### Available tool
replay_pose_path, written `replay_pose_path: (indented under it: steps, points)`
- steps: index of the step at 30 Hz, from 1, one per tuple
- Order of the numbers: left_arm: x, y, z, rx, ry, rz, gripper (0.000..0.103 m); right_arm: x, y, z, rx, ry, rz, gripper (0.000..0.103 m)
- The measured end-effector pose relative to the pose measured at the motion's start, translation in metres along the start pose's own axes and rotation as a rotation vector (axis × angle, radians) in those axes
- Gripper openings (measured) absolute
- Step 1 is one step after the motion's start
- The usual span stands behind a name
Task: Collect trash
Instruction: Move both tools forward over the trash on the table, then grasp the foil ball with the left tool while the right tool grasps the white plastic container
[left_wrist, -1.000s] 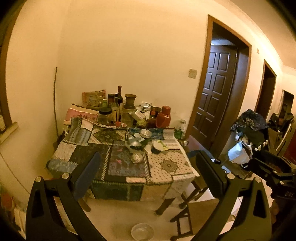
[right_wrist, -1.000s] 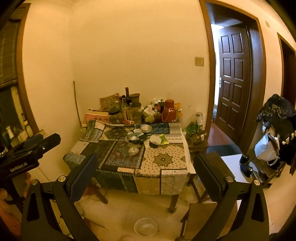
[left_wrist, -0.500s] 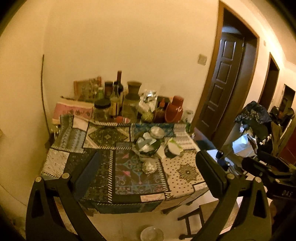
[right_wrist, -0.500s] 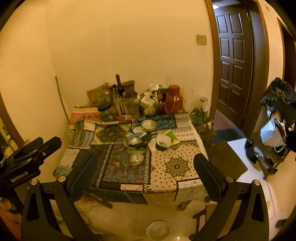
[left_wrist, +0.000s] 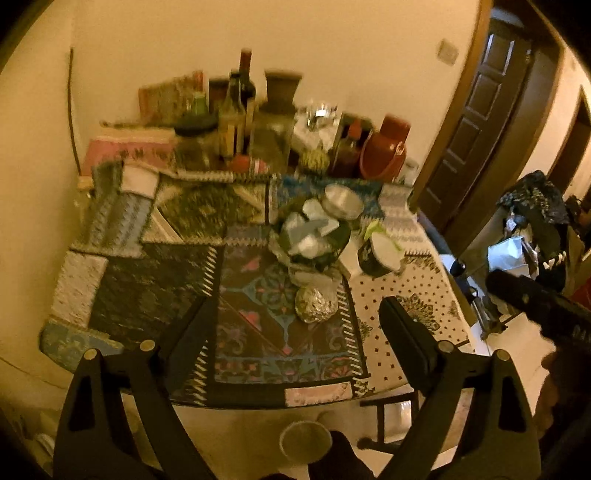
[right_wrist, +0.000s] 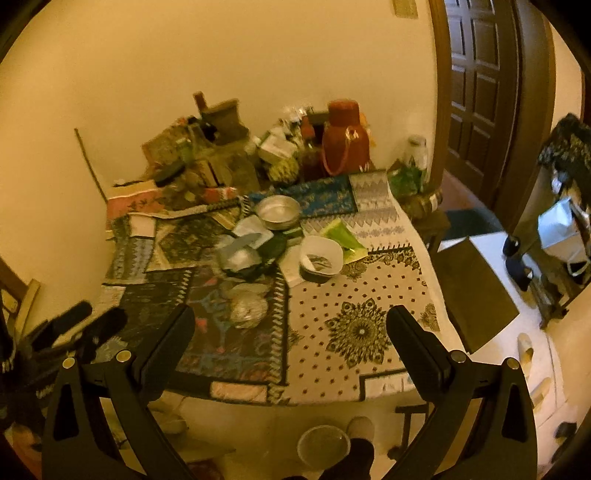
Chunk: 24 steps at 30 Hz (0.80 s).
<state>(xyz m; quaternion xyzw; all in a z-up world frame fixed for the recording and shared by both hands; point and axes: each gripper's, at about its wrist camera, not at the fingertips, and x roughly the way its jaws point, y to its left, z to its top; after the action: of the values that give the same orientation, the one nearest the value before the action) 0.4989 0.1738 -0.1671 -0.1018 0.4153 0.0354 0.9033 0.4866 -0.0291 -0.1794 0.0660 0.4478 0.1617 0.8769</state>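
Hand-held grippers, left (left_wrist: 295, 325) and right (right_wrist: 290, 328), tilt down over table (right_wrist: 369, 295), jaws apart.

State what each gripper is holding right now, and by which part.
Nothing is held. The left gripper and right gripper both hang open above the patchwork-covered table, the left's jaws having just closed slightly on nothing.

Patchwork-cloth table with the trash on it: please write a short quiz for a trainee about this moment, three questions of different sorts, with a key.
1. True or false: the crumpled silver foil ball lies on the patchwork-cloth table, nearer the camera than the round metal bowl.
2. Which is open with nothing between its fingers? A) only the left gripper B) only the right gripper C) both
3. Fill in: the tall red flask stands at the table's ___ edge, by the wall.

Key: 1 true; 2 C; 3 far
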Motion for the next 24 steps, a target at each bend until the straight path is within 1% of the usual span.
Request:
replay_pose_path:
  steps: [4, 6, 9, 11, 12, 14, 15, 17, 21, 23, 24]
  points:
    - [0.047, -0.01, 0.004, -0.03, 0.082, 0.024, 0.091, 0.042, -0.028, 0.022, 0.038, 0.072, 0.023, 0.101]
    - [0.068, -0.015, 0.005, -0.033, 0.109, 0.033, 0.091, 0.064, -0.042, 0.033, 0.06, 0.108, 0.042, 0.098]
    - [0.1, -0.02, 0.005, -0.043, 0.149, 0.043, 0.091, 0.101, -0.058, 0.045, 0.08, 0.161, 0.065, 0.087]
    - [0.124, -0.021, 0.004, -0.063, 0.178, 0.041, 0.089, 0.125, -0.065, 0.049, 0.084, 0.207, 0.087, 0.071]
    - [0.132, -0.02, 0.003, -0.071, 0.191, 0.039, 0.086, 0.136, -0.068, 0.05, 0.087, 0.231, 0.097, 0.067]
    - [0.149, -0.021, 0.001, -0.084, 0.222, 0.034, 0.081, 0.155, -0.072, 0.051, 0.093, 0.273, 0.122, 0.056]
    - [0.16, -0.021, 0.0, -0.091, 0.242, 0.034, 0.079, 0.163, -0.075, 0.052, 0.098, 0.286, 0.128, 0.054]
    - [0.173, -0.021, -0.002, -0.097, 0.263, 0.039, 0.077, 0.178, -0.077, 0.051, 0.109, 0.314, 0.149, 0.047]
    - [0.192, -0.021, -0.007, -0.112, 0.286, 0.045, 0.072, 0.197, -0.078, 0.048, 0.119, 0.347, 0.174, 0.041]
    - [0.197, -0.022, -0.008, -0.111, 0.288, 0.054, 0.066, 0.205, -0.077, 0.047, 0.113, 0.368, 0.192, 0.03]
    - [0.199, -0.022, -0.008, -0.107, 0.288, 0.056, 0.065, 0.208, -0.075, 0.046, 0.108, 0.38, 0.199, 0.028]
